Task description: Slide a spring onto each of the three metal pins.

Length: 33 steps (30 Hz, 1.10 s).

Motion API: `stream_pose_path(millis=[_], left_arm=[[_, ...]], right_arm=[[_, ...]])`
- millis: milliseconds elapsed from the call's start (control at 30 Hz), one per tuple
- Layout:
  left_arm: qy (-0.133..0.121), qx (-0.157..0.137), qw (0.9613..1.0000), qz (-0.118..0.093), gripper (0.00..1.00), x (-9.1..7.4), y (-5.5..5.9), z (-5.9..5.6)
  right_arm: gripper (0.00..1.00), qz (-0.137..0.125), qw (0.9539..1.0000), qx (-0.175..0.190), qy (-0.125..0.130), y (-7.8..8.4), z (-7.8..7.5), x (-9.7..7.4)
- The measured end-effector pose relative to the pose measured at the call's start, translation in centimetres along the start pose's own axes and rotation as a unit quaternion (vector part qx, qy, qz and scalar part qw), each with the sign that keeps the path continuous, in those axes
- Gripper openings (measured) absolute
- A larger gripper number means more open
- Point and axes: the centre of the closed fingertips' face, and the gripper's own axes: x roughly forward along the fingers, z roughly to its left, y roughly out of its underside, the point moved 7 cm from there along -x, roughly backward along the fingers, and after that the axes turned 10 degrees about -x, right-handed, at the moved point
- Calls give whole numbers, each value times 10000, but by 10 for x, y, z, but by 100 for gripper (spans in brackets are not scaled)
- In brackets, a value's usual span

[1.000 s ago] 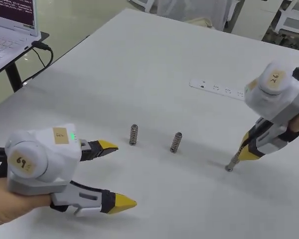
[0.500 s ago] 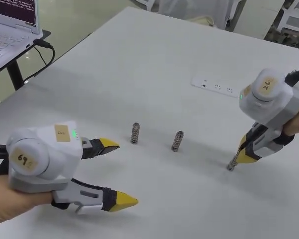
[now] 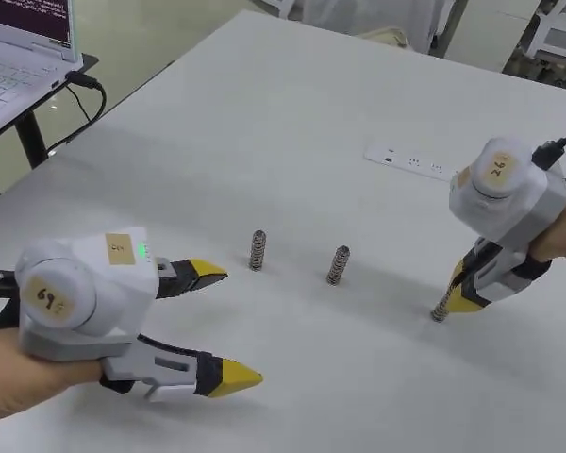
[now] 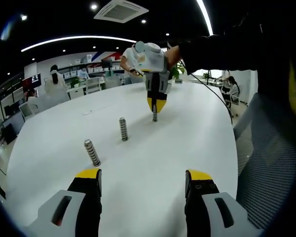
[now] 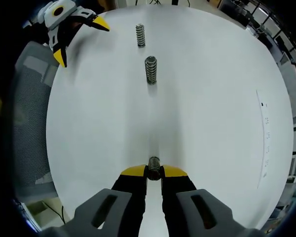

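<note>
A broad white desk [image 3: 292, 123] stands in a bright open office, with a laptop [image 3: 19, 47] on a stand just off its left edge. My right claw [image 5: 154, 173] is clenched on a spring [image 5: 154, 162]. It is a short grey steel coil, held tilted, its lower end touching the desk. Out from there toward the left edge, the middle spring [image 3: 338, 265] and then the left spring [image 3: 258, 250] stand upright and apart, well in from every edge. Whether a pin sits inside either, I cannot tell. My left claw [image 3: 234, 327] hangs released nearer the left edge, its yellow tips spread wide on nothing. A white power strip [image 3: 410, 162] lies toward the far edge, beyond my right claw. Since a second ago my right claw's body has leaned in over its spring. The coil's foot has kept its spot, and my left claw gapes as before.
</note>
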Motion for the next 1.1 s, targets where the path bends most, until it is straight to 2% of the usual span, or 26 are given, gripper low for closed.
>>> stream_pose_path(millis=[833, 1100], left_arm=[[17, -18, 10000, 7, 64, 0, 0, -1], [23, -17, 10000, 15, 64, 0, 0, 0]], right_arm=[[9, -50, 10000, 22, 20, 0, 1, 2], [13, -71, 10000, 38, 34, 0, 0, 2]])
